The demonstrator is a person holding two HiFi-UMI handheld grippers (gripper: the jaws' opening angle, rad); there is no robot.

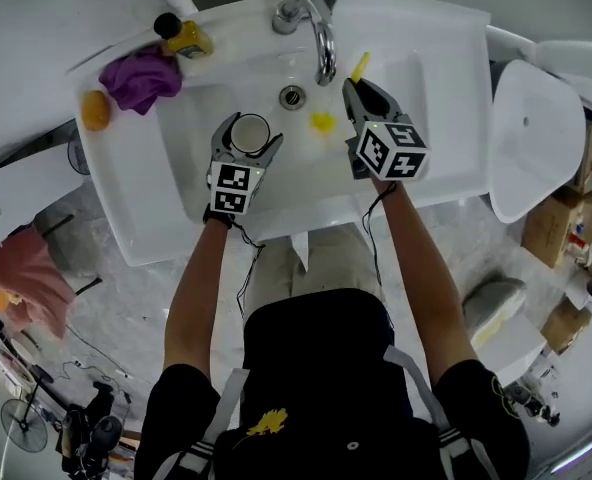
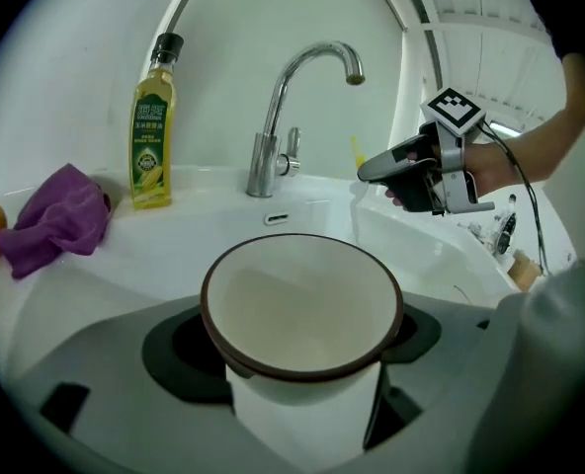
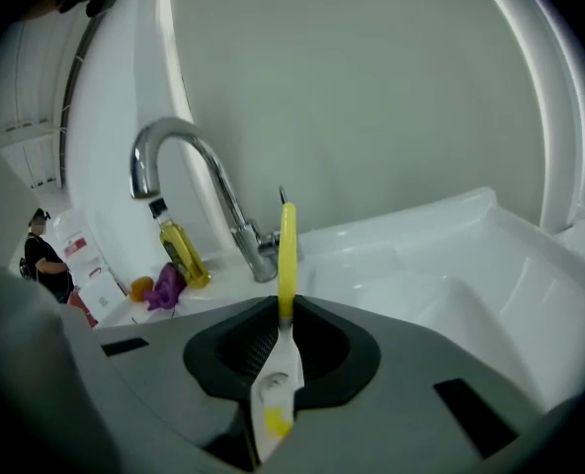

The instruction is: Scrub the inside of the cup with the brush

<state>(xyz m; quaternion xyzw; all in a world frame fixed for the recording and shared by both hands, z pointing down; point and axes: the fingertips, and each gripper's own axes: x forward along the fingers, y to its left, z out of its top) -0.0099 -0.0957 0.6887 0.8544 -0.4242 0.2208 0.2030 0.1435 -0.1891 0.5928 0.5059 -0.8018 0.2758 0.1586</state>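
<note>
Clamped wide in left gripper (image 1: 248, 136) jaws: brown-rimmed cup (image 2: 302, 309), mouth up over sink (image 1: 176, 173). Pinched in right gripper (image 1: 364, 93) jaws, just right: brush (image 3: 287, 250), lengthwise along them, pointing far. Likely needs swinging left, tipping down into cup.

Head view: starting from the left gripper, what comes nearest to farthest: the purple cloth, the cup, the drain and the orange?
1. The cup, between the left gripper's jaws.
2. The drain, in the sink bottom.
3. The purple cloth, on the left ledge.
4. The orange, farthest left.
</note>
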